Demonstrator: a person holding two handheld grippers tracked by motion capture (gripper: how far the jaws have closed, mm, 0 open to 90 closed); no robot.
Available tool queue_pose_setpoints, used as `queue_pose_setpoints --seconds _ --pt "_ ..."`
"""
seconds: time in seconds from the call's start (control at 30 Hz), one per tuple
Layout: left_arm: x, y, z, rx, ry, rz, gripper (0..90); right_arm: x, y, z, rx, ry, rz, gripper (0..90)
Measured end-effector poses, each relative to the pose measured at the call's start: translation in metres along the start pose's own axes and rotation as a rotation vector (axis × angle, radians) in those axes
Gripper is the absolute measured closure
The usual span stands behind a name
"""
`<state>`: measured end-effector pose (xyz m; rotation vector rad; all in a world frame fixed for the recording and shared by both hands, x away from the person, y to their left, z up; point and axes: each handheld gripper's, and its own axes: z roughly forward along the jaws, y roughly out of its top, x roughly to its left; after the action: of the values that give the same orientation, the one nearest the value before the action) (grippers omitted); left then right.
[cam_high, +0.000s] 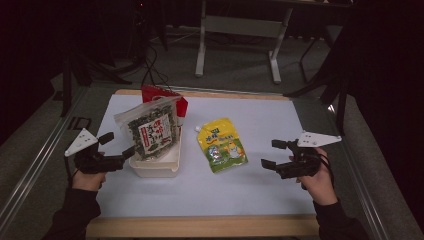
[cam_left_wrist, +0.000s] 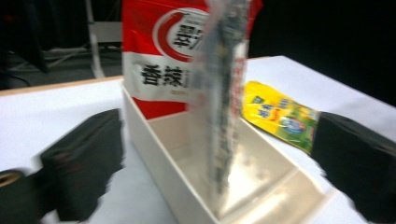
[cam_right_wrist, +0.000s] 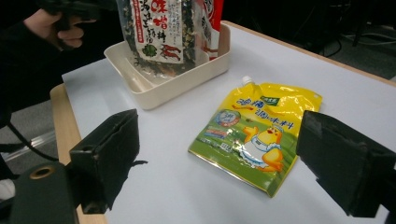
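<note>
Both forearms wear dark long sleeves. The left gripper (cam_high: 119, 148) and right gripper (cam_high: 270, 154) are black, each with two blocky matte fingers (cam_right_wrist: 108, 154), a pale three-cornered plate behind the fingers, and a brass-coloured ring at the finger base.

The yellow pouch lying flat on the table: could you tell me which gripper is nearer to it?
Right. The right gripper sits open just beside the yellow pouch, clear of it; the left gripper is beyond the white bin, by the seaweed bag.

We count three snack packs: one clear seaweed bag (cam_high: 151, 131), one red bag (cam_high: 161, 95), one yellow spout pouch (cam_high: 222, 145) at 3 o'clock of our single cream tray (cam_high: 155, 169).
</note>
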<state>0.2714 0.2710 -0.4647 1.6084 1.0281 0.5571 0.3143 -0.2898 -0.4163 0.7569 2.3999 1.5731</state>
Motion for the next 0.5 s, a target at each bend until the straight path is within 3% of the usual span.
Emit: queue_pose_setpoints --seconds 0.13,0.17,0.2,0.23,0.27,0.37,0.4,0.47,0.5 --pt "-0.015 -0.002 -0.011 -0.008 -0.004 -0.001 2.0 0.000 -0.001 0.003 -0.002 -0.020 0.010 12.9" --pt "-0.025 -0.005 -0.014 -0.006 -0.025 0.010 2.0 0.000 -0.001 0.006 0.008 -0.030 0.011 13.5" --pt "-0.025 -0.005 -0.014 -0.006 -0.025 0.010 2.0 0.000 -0.001 0.006 0.008 -0.030 0.011 13.5" --pt "-0.037 -0.008 -0.015 0.000 -0.044 0.028 2.0 0.000 -0.002 0.009 0.023 -0.029 0.012 14.1" --pt "-0.037 -0.008 -0.015 0.000 -0.044 0.028 2.0 0.000 -0.002 0.009 0.023 -0.029 0.012 14.1" --pt "-0.061 -0.017 -0.012 0.001 -0.096 0.038 2.0 0.001 -0.001 0.013 0.029 -0.024 0.002 17.6" --pt "-0.061 -0.017 -0.012 0.001 -0.096 0.038 2.0 0.001 -0.001 0.013 0.029 -0.024 0.002 17.6" --pt "-0.076 -0.025 -0.006 0.007 -0.148 0.042 2.0 0.001 0.000 0.017 0.029 -0.023 -0.006 19.1" --pt "-0.076 -0.025 -0.006 0.007 -0.148 0.042 2.0 0.001 0.001 0.019 0.037 -0.025 -0.011 19.8"
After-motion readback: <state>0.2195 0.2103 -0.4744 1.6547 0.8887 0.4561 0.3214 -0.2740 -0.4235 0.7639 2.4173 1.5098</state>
